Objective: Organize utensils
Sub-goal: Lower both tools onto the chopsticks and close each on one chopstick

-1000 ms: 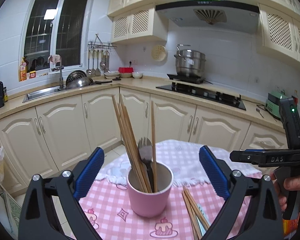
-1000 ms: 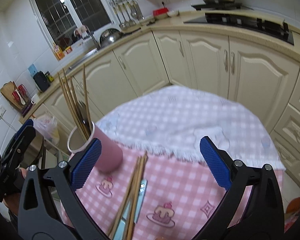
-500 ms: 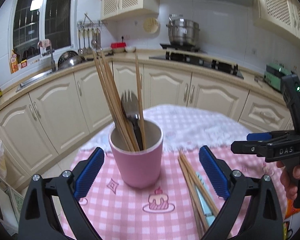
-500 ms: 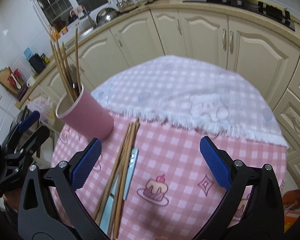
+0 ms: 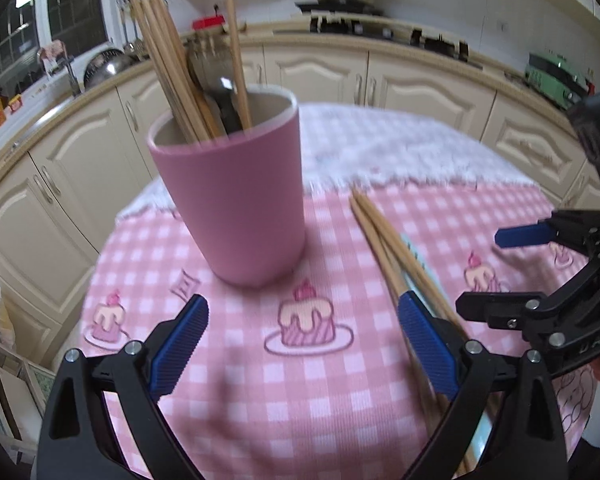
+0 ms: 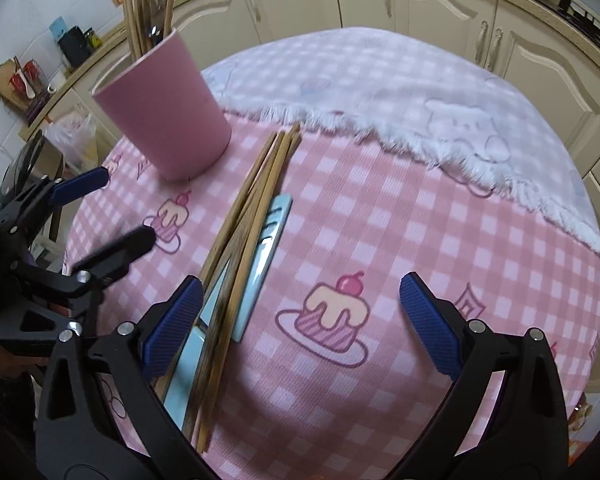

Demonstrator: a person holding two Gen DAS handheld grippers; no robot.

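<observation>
A pink cup (image 5: 236, 200) stands upright on the pink checked tablecloth (image 5: 300, 392) and holds several wooden chopsticks (image 5: 168, 52) and a metal fork. It also shows in the right wrist view (image 6: 164, 116). Loose chopsticks (image 6: 252, 204) and light blue utensils (image 6: 266, 256) lie on the cloth to the right of the cup. My left gripper (image 5: 302, 344) is open and empty, just in front of the cup. My right gripper (image 6: 300, 320) is open and empty, low over the cloth, its left finger beside the loose chopsticks.
A white fringed cloth (image 6: 420, 92) covers the far half of the round table. Cream kitchen cabinets (image 5: 420, 88) and a counter with a stove and sink run behind. A plastic bag (image 6: 74, 136) sits beyond the table's left edge.
Both grippers have tilted down and moved in toward the table. The cup now looms larger in the left wrist view, and the right gripper has dropped closer to the loose chopsticks.
</observation>
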